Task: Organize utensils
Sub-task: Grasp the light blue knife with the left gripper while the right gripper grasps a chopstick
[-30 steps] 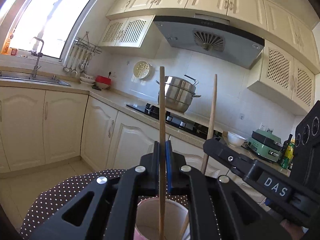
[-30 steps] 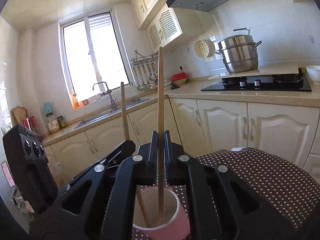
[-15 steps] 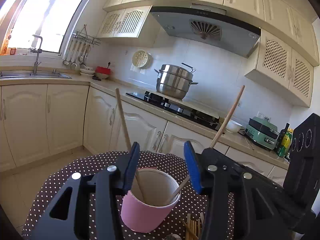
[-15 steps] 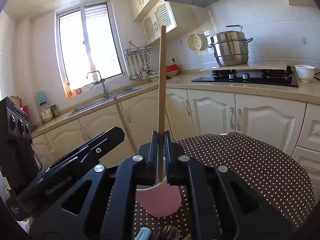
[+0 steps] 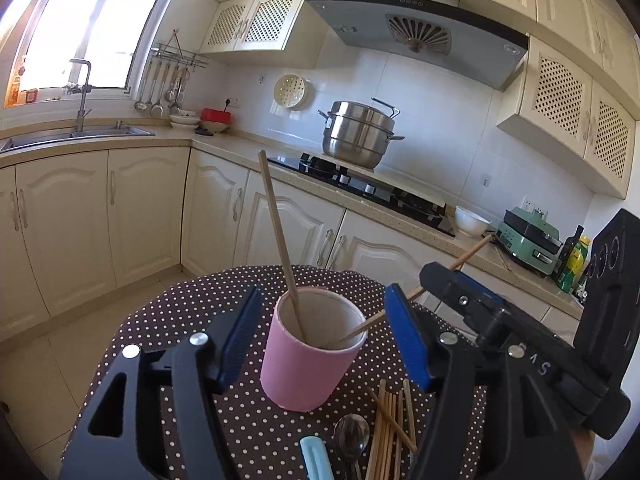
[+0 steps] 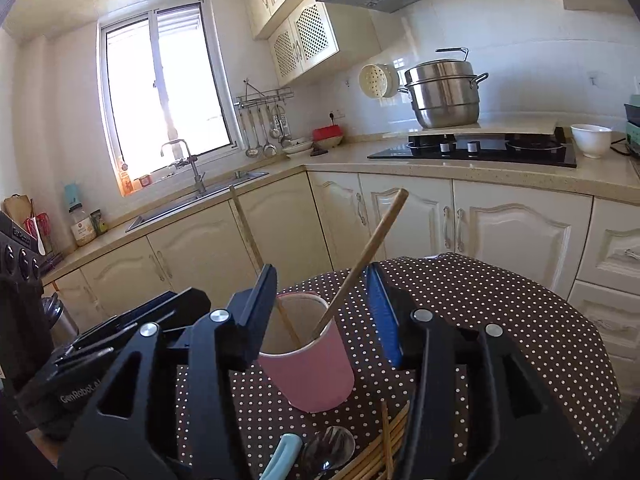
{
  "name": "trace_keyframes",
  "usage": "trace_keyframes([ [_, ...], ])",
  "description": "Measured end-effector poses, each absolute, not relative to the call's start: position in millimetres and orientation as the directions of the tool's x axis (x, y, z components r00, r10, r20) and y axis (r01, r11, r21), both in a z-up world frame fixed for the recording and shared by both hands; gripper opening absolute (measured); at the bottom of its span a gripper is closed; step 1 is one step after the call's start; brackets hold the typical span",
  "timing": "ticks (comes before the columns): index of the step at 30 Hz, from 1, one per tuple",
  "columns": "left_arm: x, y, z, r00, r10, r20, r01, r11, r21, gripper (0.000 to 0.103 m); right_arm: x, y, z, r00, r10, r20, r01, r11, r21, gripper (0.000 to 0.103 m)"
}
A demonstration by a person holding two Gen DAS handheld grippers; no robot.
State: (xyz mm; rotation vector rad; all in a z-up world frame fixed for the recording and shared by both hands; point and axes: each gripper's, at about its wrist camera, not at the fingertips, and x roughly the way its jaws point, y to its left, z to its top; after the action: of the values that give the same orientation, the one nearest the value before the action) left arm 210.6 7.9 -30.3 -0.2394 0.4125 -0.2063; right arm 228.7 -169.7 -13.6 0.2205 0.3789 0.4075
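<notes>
A pink cup (image 5: 308,364) (image 6: 316,372) stands on the dotted tablecloth (image 5: 192,312) with two wooden chopsticks leaning in it. One chopstick (image 5: 278,236) (image 6: 250,232) tilts left, the other chopstick (image 5: 460,262) (image 6: 364,260) tilts right. My left gripper (image 5: 320,336) is opening, its blue pads either side of the cup and clear of it. My right gripper (image 6: 322,308) is opening too, with the cup and both sticks showing in the gap between its jaws, untouched. In front of the cup lie several loose chopsticks (image 5: 390,432) (image 6: 384,444), a metal spoon (image 5: 351,436) (image 6: 330,448) and a light blue handle (image 5: 316,460) (image 6: 280,456).
The small round table ends just beyond the cup. Behind it run cream cabinets (image 5: 132,216), a counter with a sink (image 5: 76,134), a black hob (image 5: 360,188) with a steel steamer pot (image 5: 358,136), a white bowl (image 5: 472,222) and a green appliance (image 5: 528,244).
Both grippers let go of their chopsticks, which now lean in the cup. Both have backed away from the cup, bringing the loose utensils on the cloth into view.
</notes>
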Motion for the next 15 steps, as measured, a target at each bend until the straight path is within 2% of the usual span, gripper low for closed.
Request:
trace_keyframes([
  [7,208,5,-57,0.767,-0.294,-0.57,0.171,0.95,-0.261,0.063,211,-185,-22,0.841,0.389,-0.375,-0.307,0.916,0.26,0.049],
  [12,215,-8,-98,0.6,-0.273,-0.752,0.175,0.962,-0.209,0.063,204,-190,-43,0.783,0.369,-0.501,-0.303,0.93,0.211,0.049],
  [15,216,-12,-119,0.522,-0.247,-0.816,0.168,0.968,-0.186,0.063,201,-189,-58,0.724,0.357,-0.59,-0.314,0.933,0.179,0.049],
])
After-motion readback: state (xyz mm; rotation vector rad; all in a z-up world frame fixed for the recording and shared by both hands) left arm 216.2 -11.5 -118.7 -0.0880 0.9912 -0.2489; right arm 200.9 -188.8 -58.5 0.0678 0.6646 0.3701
